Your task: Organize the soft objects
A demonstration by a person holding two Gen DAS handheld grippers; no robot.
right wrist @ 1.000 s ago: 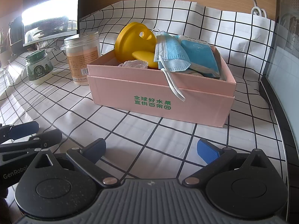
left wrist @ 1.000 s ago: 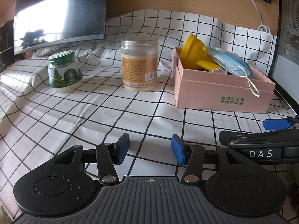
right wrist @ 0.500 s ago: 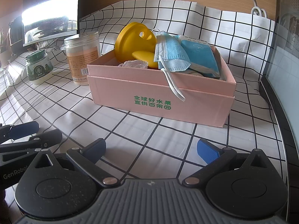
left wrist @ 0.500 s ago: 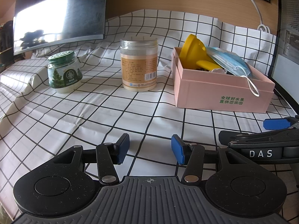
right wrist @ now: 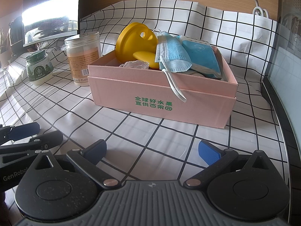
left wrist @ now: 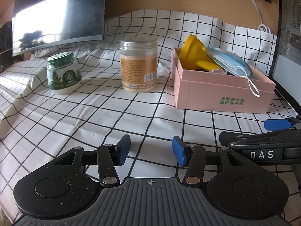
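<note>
A pink cardboard box (right wrist: 161, 103) (left wrist: 222, 96) stands on the checked cloth. Inside it lie a yellow silicone funnel (right wrist: 131, 41) (left wrist: 191, 49), a blue face mask (right wrist: 173, 54) (left wrist: 231, 62) whose white ear loop (right wrist: 174, 86) hangs over the front wall, a blue tissue pack (right wrist: 201, 54) and a clear crumpled wrapper (right wrist: 135, 65). My left gripper (left wrist: 151, 150) hovers open over the cloth, well short of the box, with nothing between its blue pads. My right gripper (right wrist: 152, 150) is open wide in front of the box, also empty.
A clear jar with an orange label (left wrist: 139, 66) (right wrist: 83, 56) and a green-lidded jar (left wrist: 63, 73) (right wrist: 38, 66) stand left of the box. A dark monitor (left wrist: 56, 13) leans at the back left. A white cable (left wrist: 259, 18) runs down the wooden wall. A dark edge (right wrist: 278, 116) borders the cloth on the right.
</note>
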